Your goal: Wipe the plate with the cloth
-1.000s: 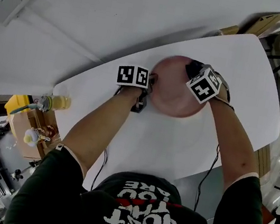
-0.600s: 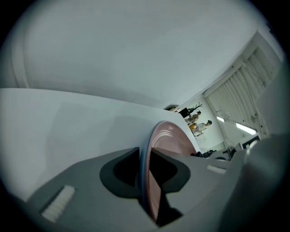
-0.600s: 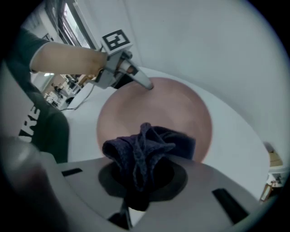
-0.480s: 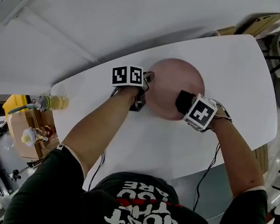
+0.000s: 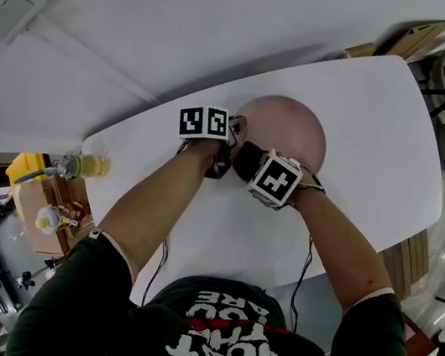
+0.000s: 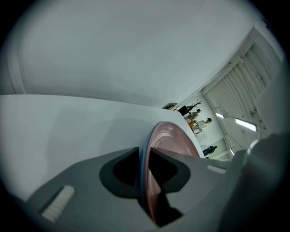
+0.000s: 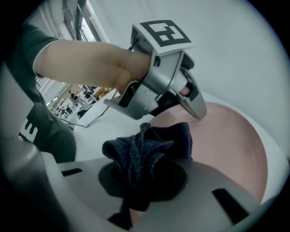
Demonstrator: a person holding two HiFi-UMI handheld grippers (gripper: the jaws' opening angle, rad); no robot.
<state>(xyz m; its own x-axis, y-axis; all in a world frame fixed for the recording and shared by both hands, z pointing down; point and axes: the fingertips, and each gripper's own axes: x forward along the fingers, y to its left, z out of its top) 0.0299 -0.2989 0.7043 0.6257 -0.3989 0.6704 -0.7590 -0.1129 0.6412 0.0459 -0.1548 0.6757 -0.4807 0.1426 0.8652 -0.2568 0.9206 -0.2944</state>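
Half done at best, I judge: my right claw (image 7: 140, 181) is clamped on the dark cloth (image 7: 146, 147) and presses it to the pink plate (image 5: 295, 130) near its 8 o'clock rim. The face from 12 to 4 o'clock lies bare. No dirt shows, so I cannot tell what is already clean. My left claw (image 6: 144, 170) is clamped on the rim at 9 o'clock, just beside the cloth, so room is tight there. Toward 3 o'clock the plate is open. Past 12 o'clock the far edge of the desk (image 5: 370, 114) runs near; bare top lies at 3 and 6.
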